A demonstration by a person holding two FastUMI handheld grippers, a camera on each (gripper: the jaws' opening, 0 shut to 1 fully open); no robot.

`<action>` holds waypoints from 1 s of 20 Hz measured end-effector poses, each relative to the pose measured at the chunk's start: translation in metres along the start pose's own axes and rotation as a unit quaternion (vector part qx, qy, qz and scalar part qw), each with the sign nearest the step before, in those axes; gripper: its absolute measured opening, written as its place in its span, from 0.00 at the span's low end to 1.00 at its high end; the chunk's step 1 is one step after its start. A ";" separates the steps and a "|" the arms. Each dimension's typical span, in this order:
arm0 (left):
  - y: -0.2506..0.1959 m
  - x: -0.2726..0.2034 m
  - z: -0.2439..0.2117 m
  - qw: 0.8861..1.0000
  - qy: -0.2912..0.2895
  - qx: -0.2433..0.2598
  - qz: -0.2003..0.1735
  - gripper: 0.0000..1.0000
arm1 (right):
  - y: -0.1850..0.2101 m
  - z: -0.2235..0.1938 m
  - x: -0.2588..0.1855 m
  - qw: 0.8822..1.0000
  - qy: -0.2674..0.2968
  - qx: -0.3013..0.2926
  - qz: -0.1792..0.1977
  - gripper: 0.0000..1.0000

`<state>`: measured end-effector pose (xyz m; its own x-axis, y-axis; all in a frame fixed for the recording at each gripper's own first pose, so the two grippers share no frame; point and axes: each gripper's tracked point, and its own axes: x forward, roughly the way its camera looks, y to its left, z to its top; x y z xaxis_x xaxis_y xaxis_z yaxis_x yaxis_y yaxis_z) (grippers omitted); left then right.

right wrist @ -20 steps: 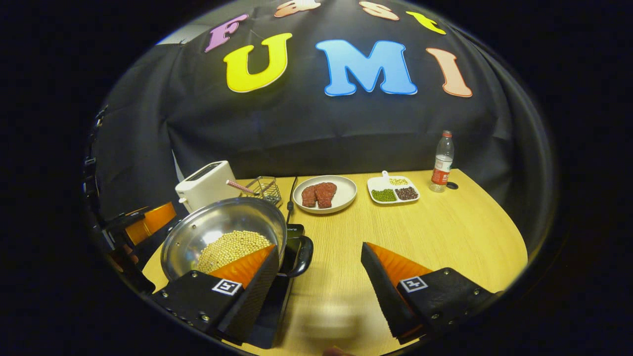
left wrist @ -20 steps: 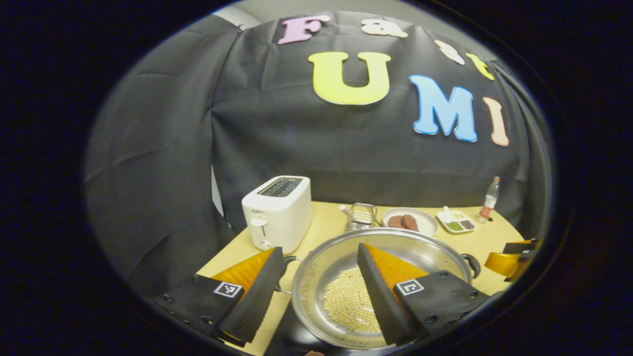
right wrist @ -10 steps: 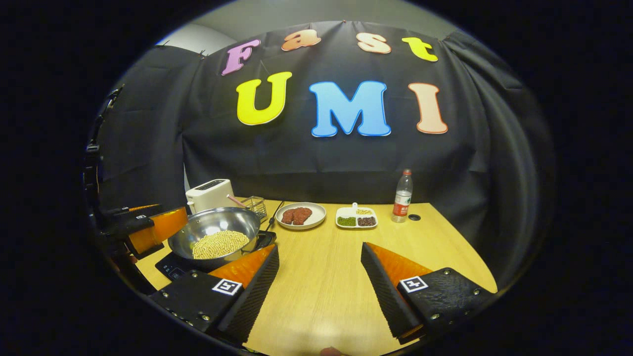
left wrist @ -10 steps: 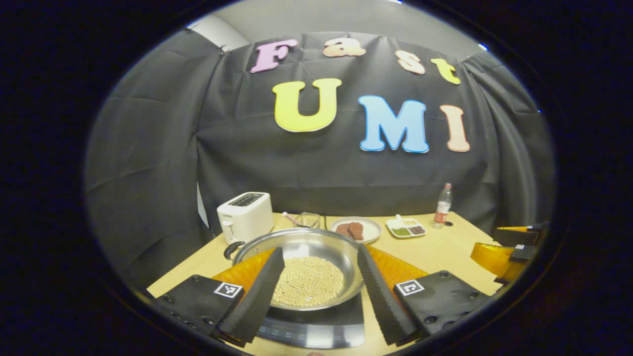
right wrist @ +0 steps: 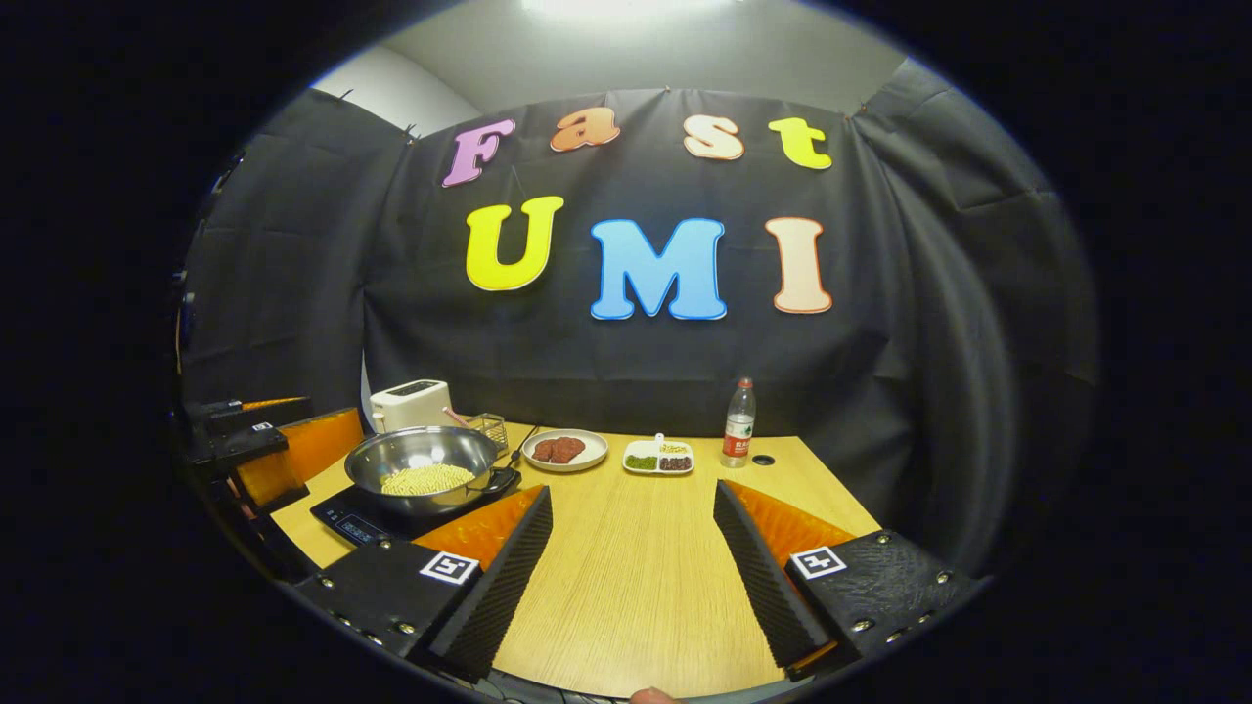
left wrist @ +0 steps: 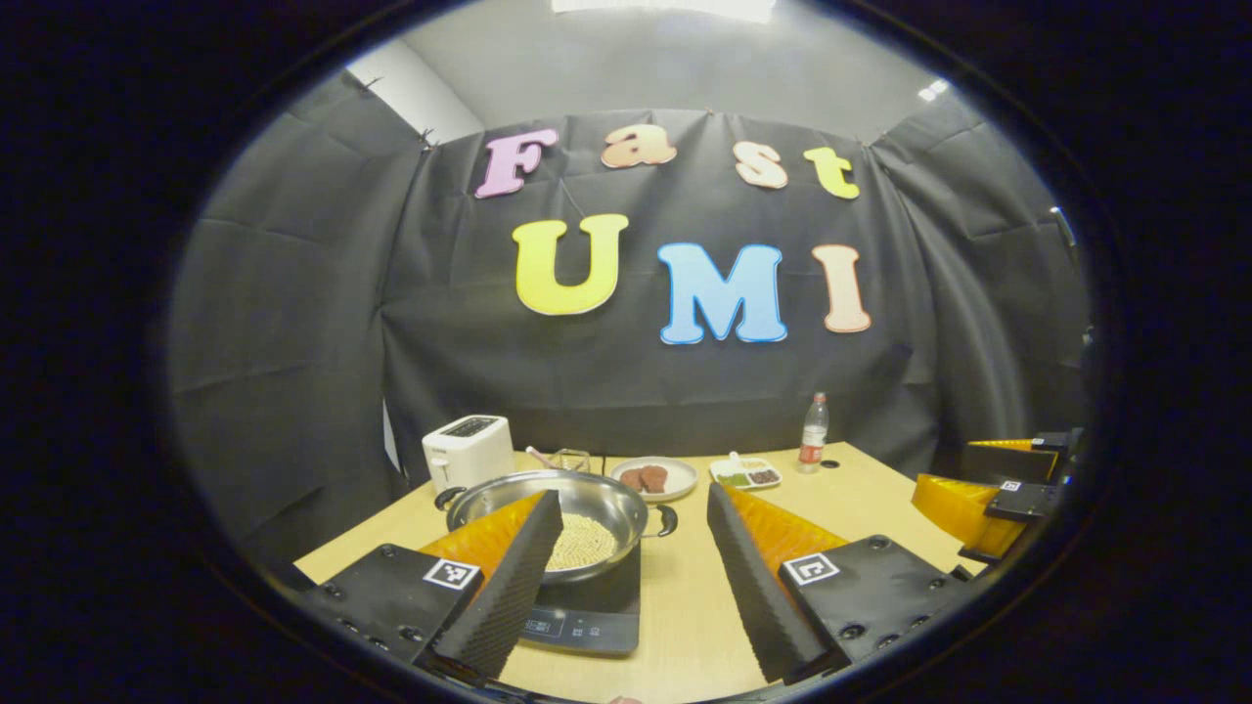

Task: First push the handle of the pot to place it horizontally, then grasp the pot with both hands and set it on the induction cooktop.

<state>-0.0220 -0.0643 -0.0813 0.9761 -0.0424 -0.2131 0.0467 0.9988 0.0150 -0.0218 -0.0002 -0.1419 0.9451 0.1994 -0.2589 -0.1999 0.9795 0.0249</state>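
Right gripper view | pot point(right wrist: 423, 467) holds beans point(right wrist: 426, 479) | both grippers wide, empty

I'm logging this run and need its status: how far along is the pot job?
It looks essentially done. The pot sits on the induction cooktop, its side handles roughly level. Nothing is in hand: the left gripper and the right gripper are both open, apart from the pot. Nothing of the task appears left.

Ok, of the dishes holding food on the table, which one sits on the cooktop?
The steel pot with pale beans, resting on the black induction cooktop. The round plate of meat and the divided dish stand directly on the wooden table.
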 end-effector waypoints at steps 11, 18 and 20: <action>0.034 -0.063 0.048 0.995 -0.091 0.028 -0.008 0.96 | 0.007 0.046 -0.063 0.995 -0.093 -0.005 -0.044 1.00; 0.030 -0.073 0.061 0.993 -0.115 0.023 -0.014 0.97 | 0.014 0.063 -0.073 0.992 -0.122 0.004 -0.034 1.00; 0.029 -0.076 0.059 0.993 -0.114 0.017 -0.015 0.97 | 0.013 0.067 -0.073 0.991 -0.127 -0.002 -0.035 1.00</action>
